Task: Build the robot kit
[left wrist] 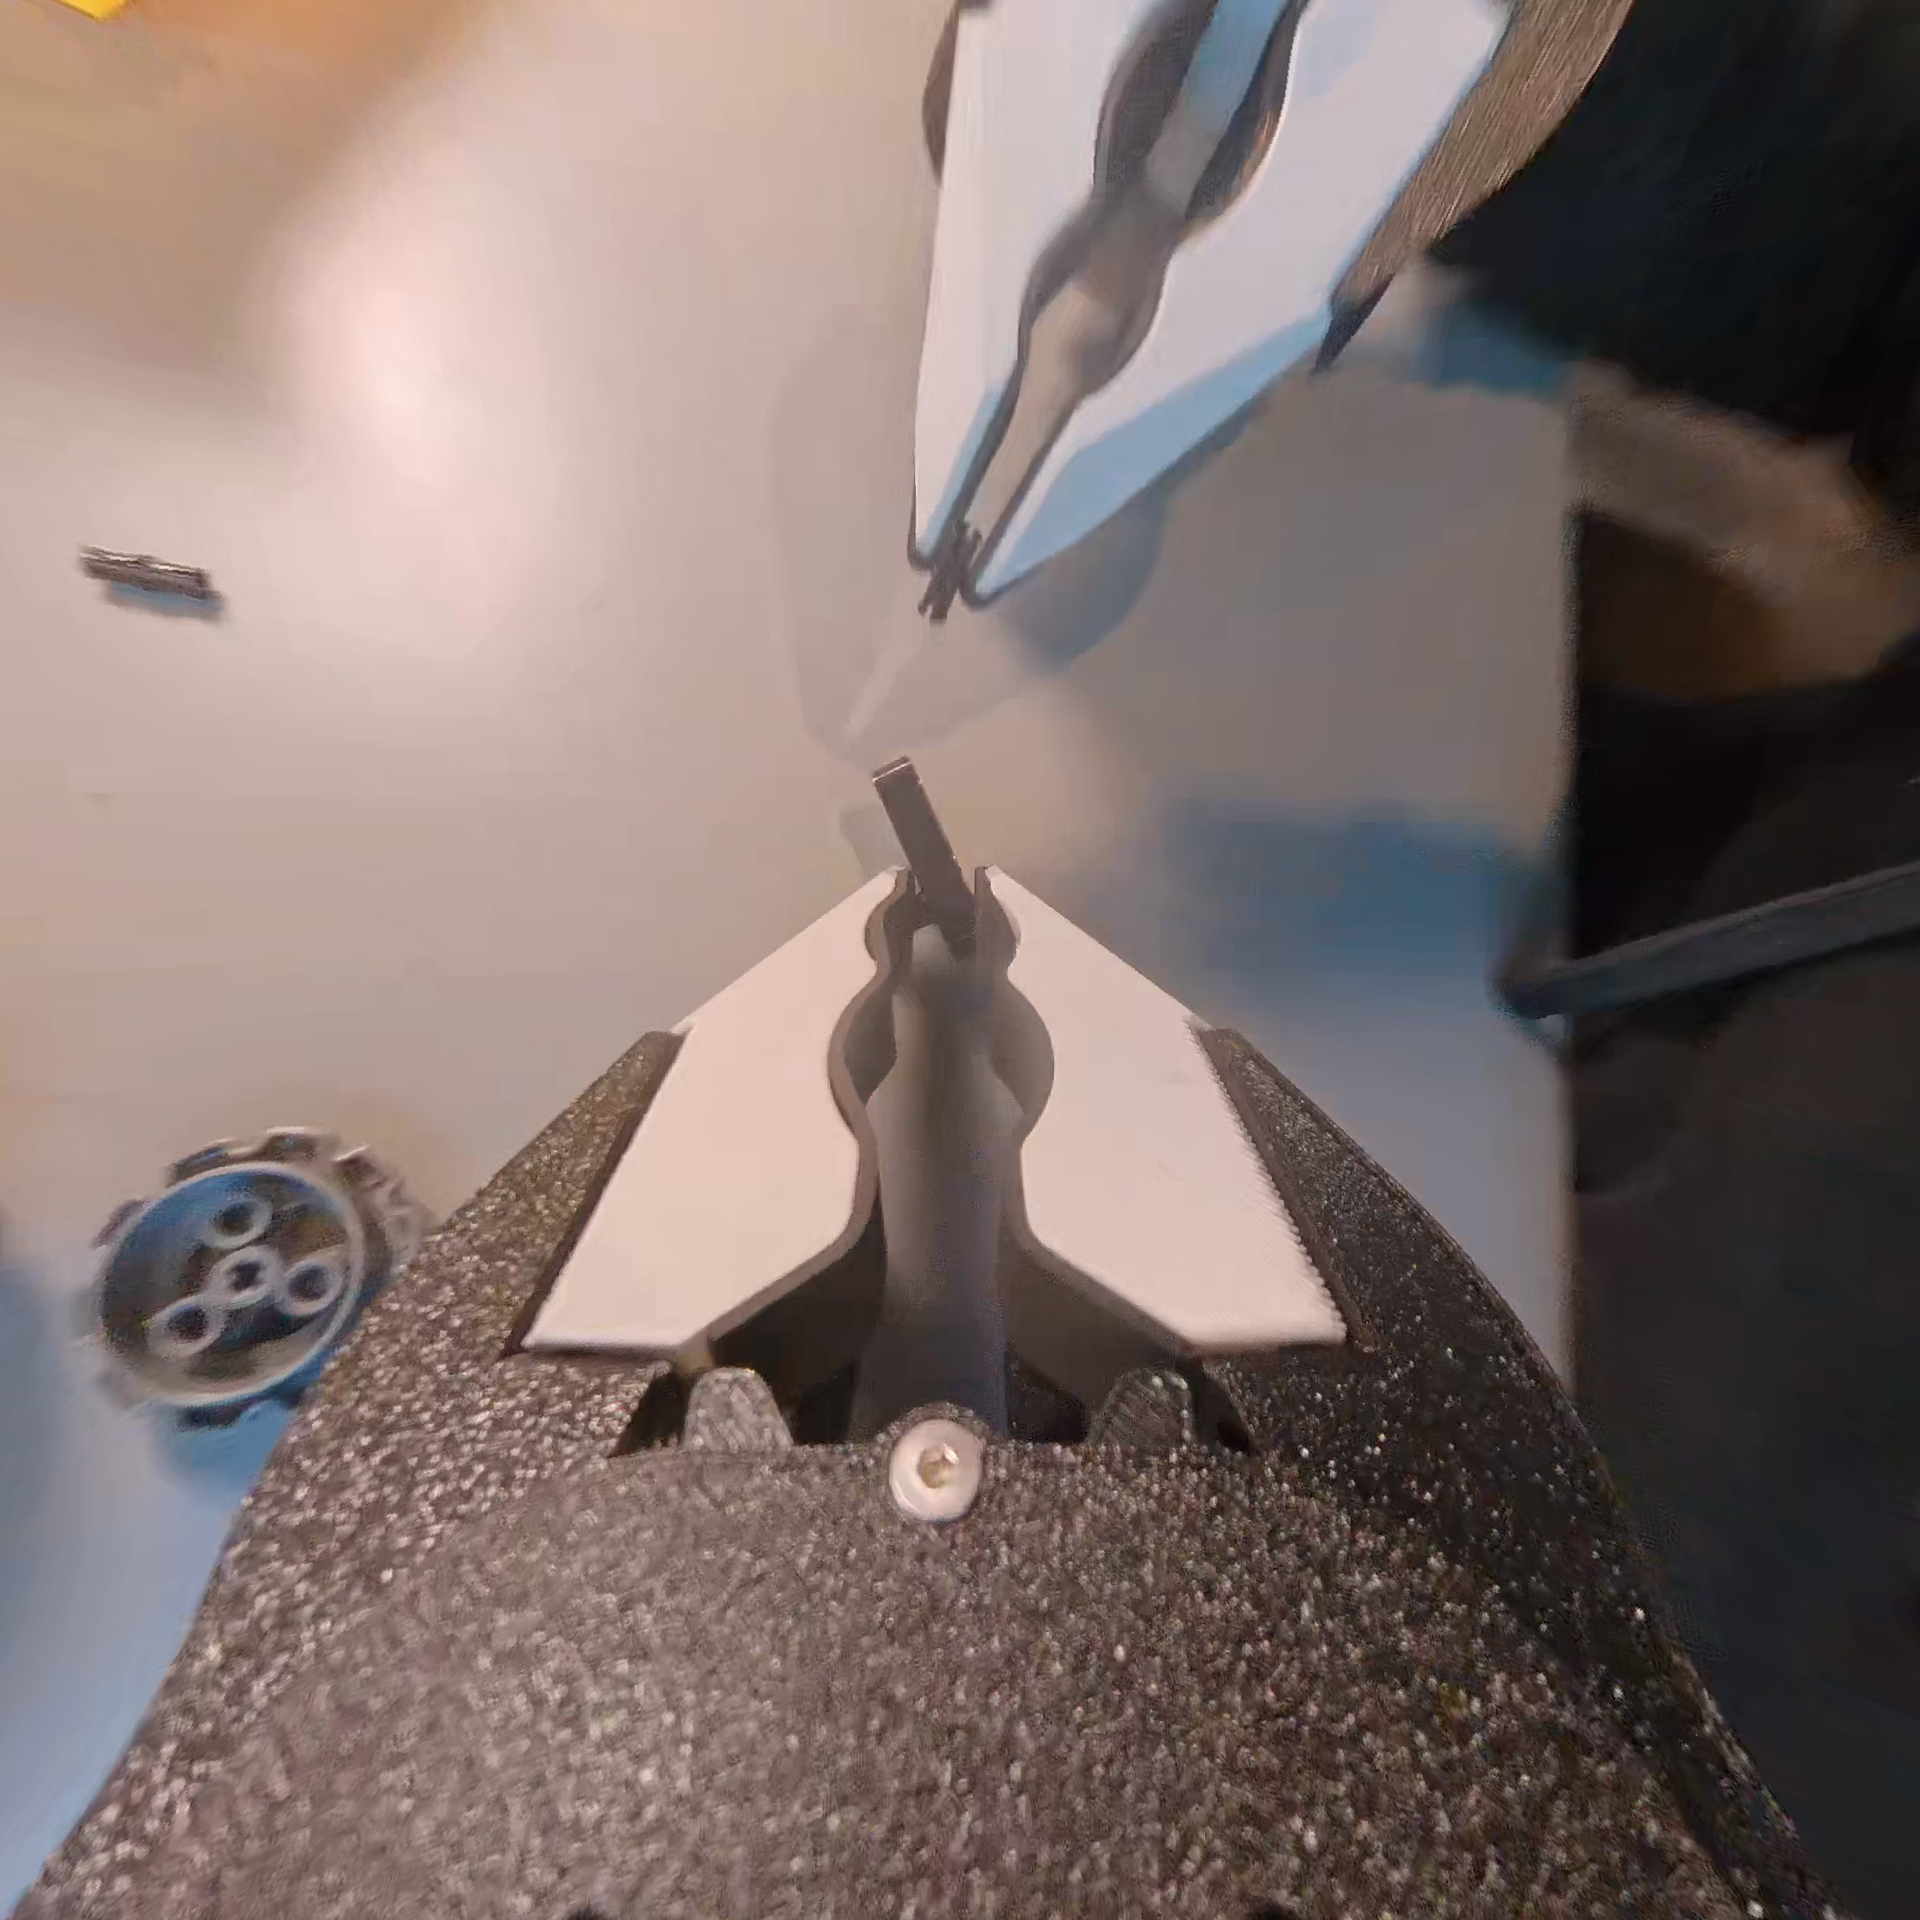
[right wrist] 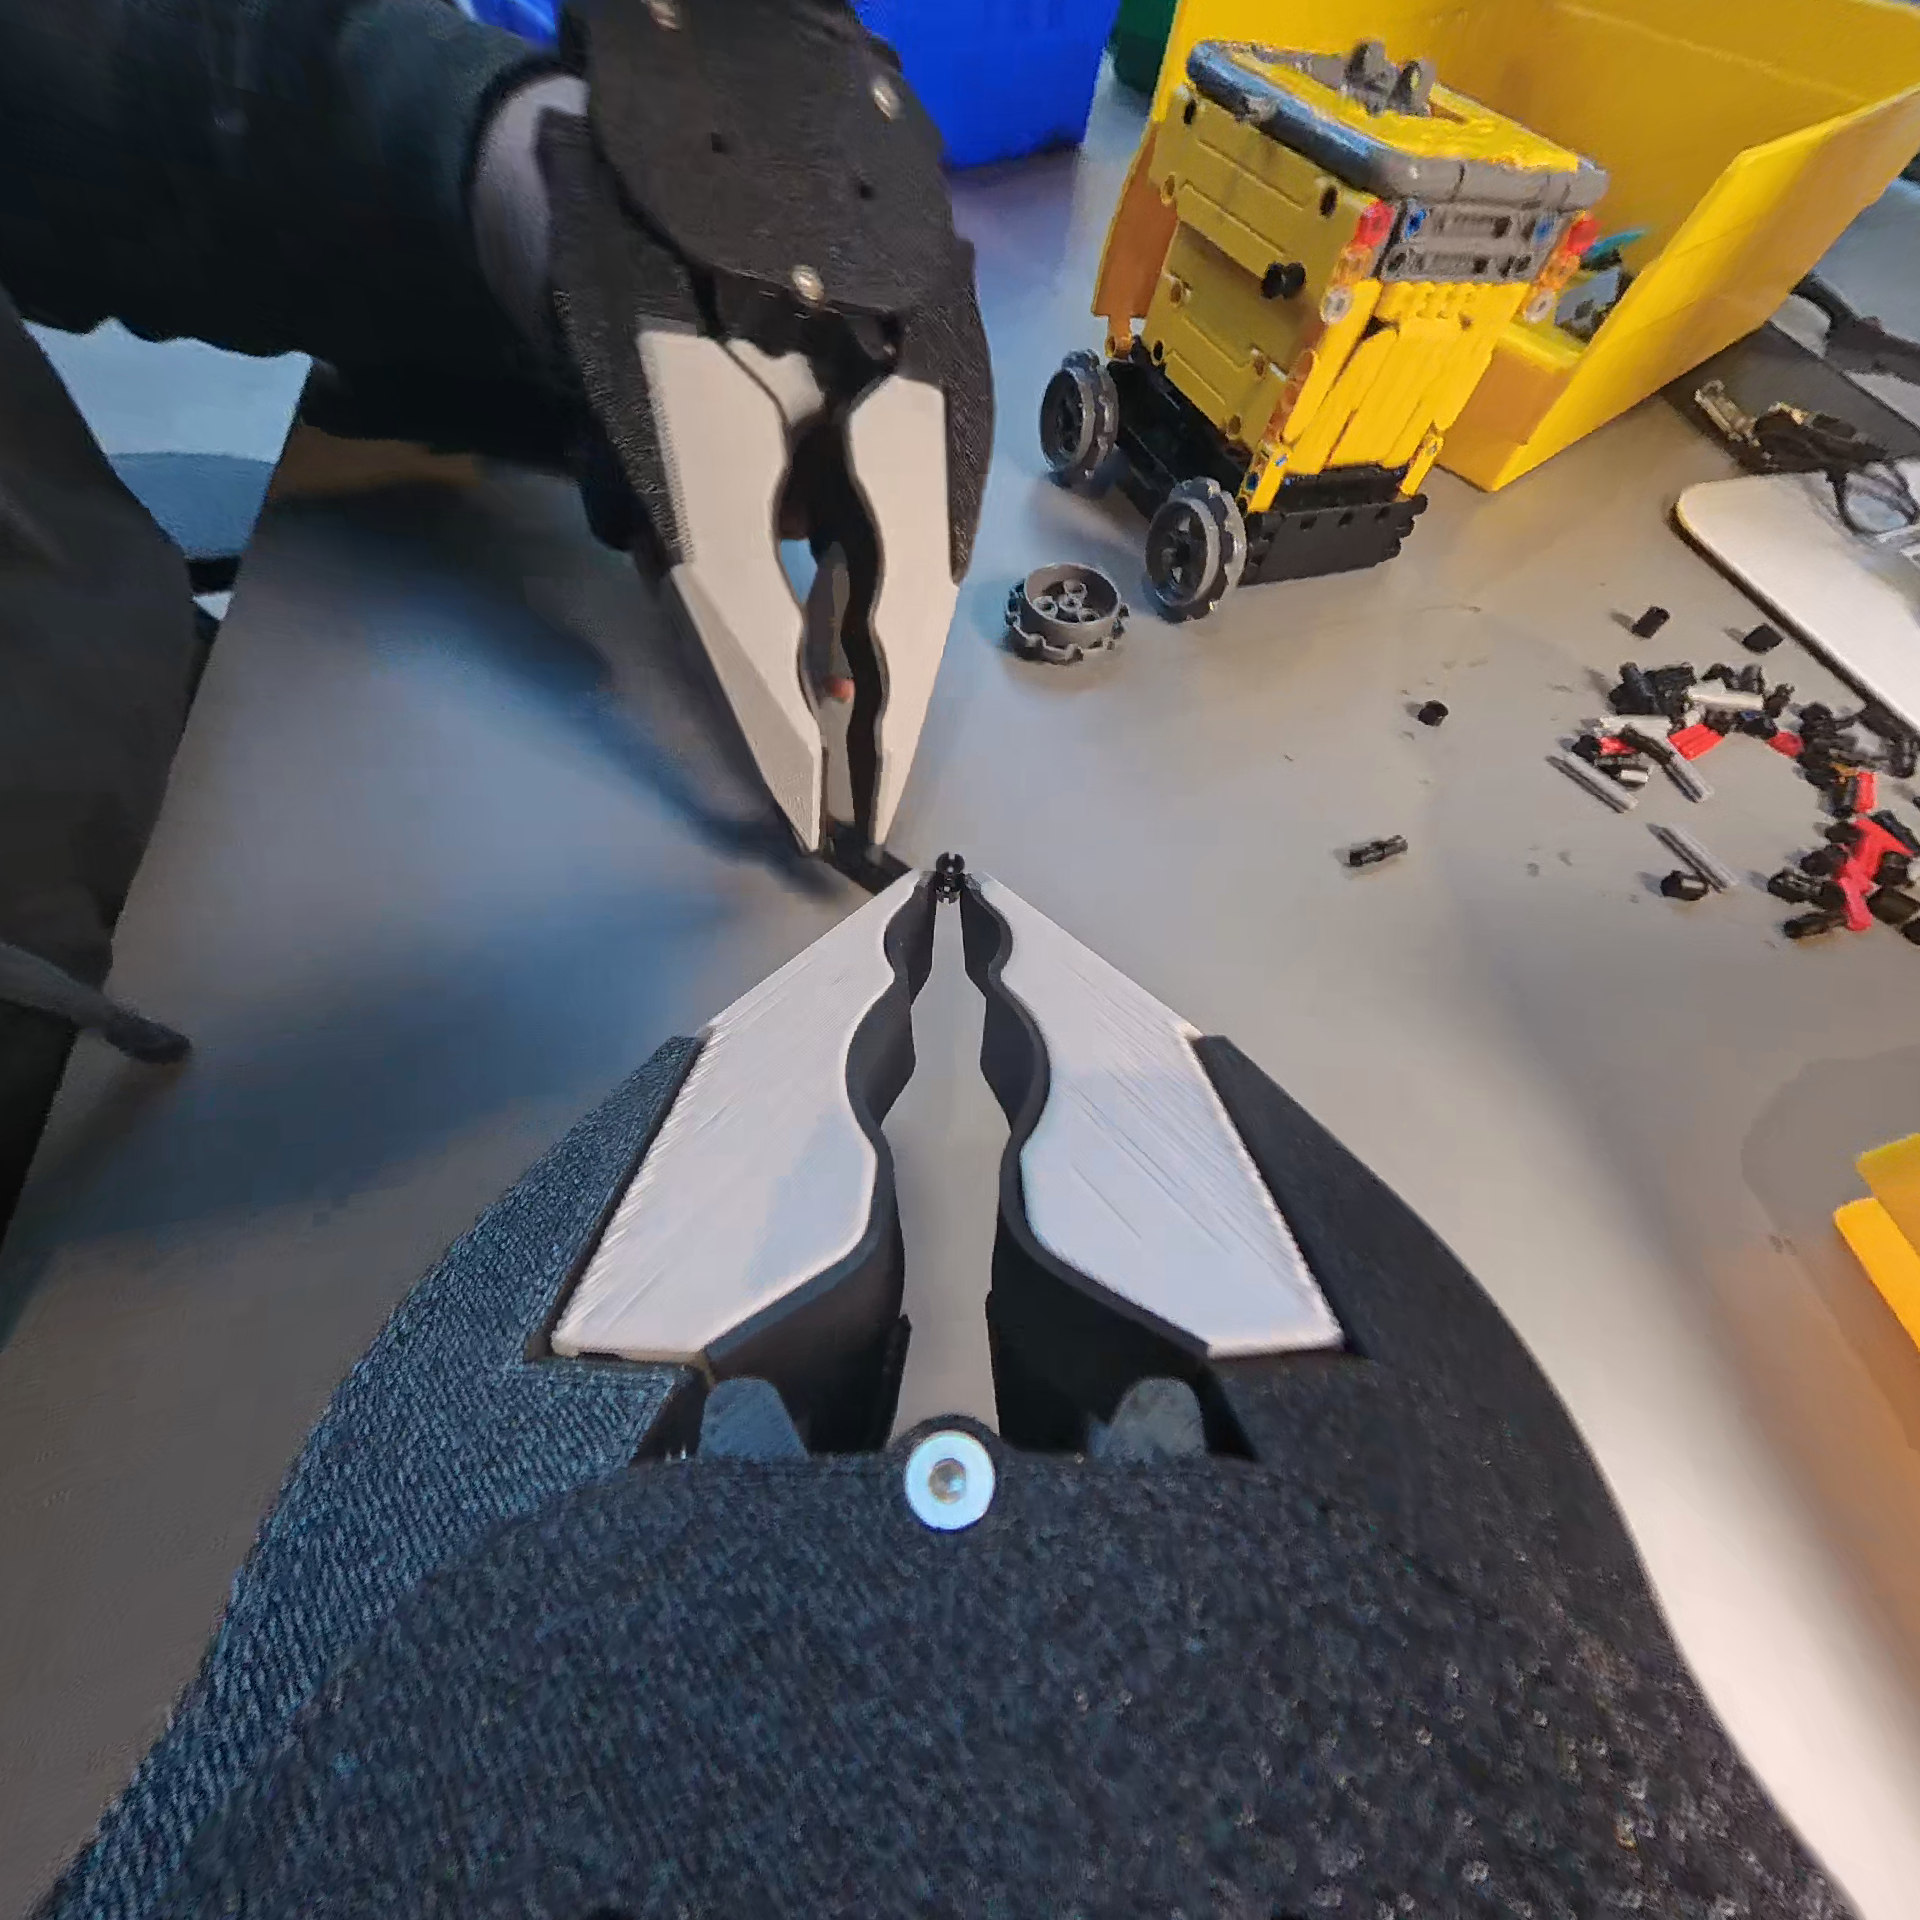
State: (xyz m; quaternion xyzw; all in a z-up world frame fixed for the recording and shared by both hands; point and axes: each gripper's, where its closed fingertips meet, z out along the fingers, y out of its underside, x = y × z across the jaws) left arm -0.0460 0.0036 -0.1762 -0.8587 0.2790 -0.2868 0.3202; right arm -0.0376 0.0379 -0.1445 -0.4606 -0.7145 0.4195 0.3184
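My left gripper (left wrist: pixel 940 896) is shut on a short dark axle piece (left wrist: pixel 916 826) that sticks out past its tips, tilted to the left. My right gripper (right wrist: pixel 948 885) is shut on a small black pin (right wrist: pixel 948 869) at its very tips. The two grippers face each other tip to tip, a short gap apart, just above the grey table (right wrist: pixel 1195 935). The right gripper also shows in the left wrist view (left wrist: pixel 951 582) with the pin (left wrist: pixel 943 592). The left gripper also shows in the right wrist view (right wrist: pixel 847 831), held by a black-gloved hand (right wrist: pixel 416 260).
A yellow brick-built vehicle (right wrist: pixel 1299 343) stands beyond, with a loose grey wheel (right wrist: pixel 1065 613) beside it, also in the left wrist view (left wrist: pixel 239 1288). A yellow bin (right wrist: pixel 1683 260), a pile of small parts (right wrist: pixel 1766 769), a lone black pin (right wrist: pixel 1377 852) and a white plate (right wrist: pixel 1808 582) lie to the right. Tip to tip, the grippers are about 5 cm apart.
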